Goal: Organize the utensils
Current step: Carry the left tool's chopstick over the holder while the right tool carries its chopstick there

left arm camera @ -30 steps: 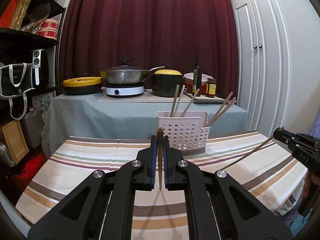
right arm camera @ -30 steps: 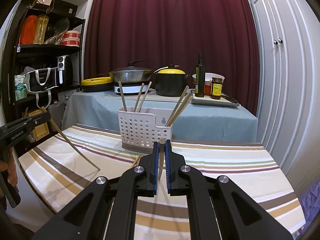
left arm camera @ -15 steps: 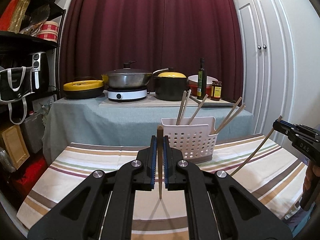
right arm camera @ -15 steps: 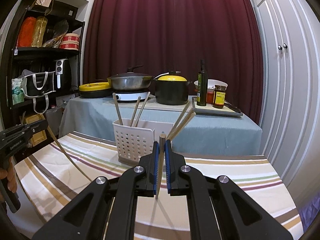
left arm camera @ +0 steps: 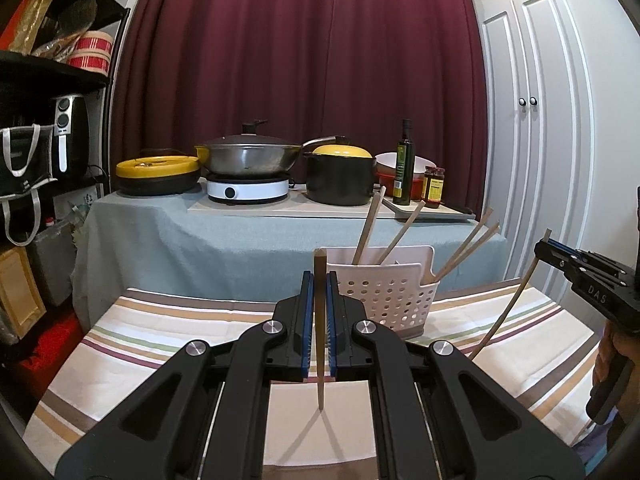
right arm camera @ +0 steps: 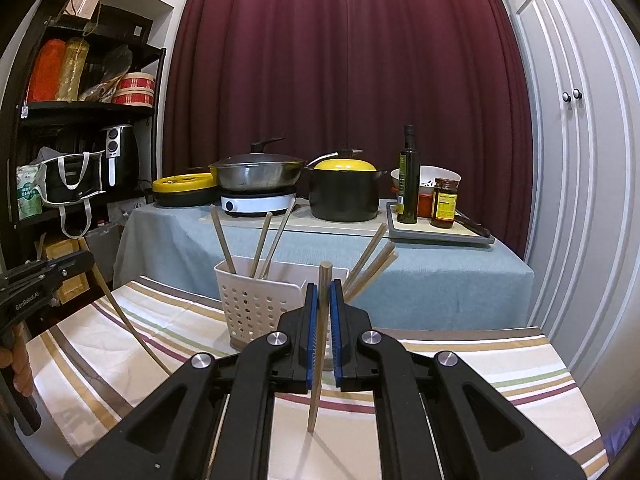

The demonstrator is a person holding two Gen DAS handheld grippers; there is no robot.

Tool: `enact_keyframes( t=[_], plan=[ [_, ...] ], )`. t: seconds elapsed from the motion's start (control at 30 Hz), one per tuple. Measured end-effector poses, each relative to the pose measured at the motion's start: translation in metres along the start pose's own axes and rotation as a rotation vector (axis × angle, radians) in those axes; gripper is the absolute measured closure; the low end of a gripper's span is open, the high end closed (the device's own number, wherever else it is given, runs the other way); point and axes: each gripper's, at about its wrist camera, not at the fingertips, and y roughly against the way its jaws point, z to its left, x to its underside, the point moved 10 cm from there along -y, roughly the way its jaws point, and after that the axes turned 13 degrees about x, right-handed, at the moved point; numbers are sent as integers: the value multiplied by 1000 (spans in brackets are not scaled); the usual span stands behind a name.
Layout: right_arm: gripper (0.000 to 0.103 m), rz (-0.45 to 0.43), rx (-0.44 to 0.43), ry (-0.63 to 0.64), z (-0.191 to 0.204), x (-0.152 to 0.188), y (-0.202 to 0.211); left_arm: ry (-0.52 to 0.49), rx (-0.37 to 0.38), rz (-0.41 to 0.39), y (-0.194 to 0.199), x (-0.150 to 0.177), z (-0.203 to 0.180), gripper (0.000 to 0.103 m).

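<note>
Two slim wooden chopsticks, one pinched upright in each blue-padded claw [left arm camera: 319, 312] [right arm camera: 324, 324].

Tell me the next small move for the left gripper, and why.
Probably carry it forward and to the right, toward the basket. The left gripper is shut on a chopstick held upright with its tip just above the tablecloth, short of the basket, where other chopsticks already stand. The right gripper holds one too.
</note>
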Motion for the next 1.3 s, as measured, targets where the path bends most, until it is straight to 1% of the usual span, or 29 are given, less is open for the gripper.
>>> enact_keyframes(
  t=[0.47,0.67,0.9,1.07,1.3],
  plan=[
    [96,7,-6,-10,-1,-4,-8,-5,25,7,-14,-6,0,97],
    [96,6,-10,-24,-2,-8,-8,2,40,-5,-10,-12,-1,97],
    [96,-21,-39,-38,0,-26,-8,-5,67,-51,-3,-41,-4,97],
    [96,-79,-57,-36,3,-50,-3,-20,67,-101,-2,-67,-2,97],
    [96,-183,-87,-27,11,-94,1,-54,73,-187,-2,-111,-2,97]
  ],
)
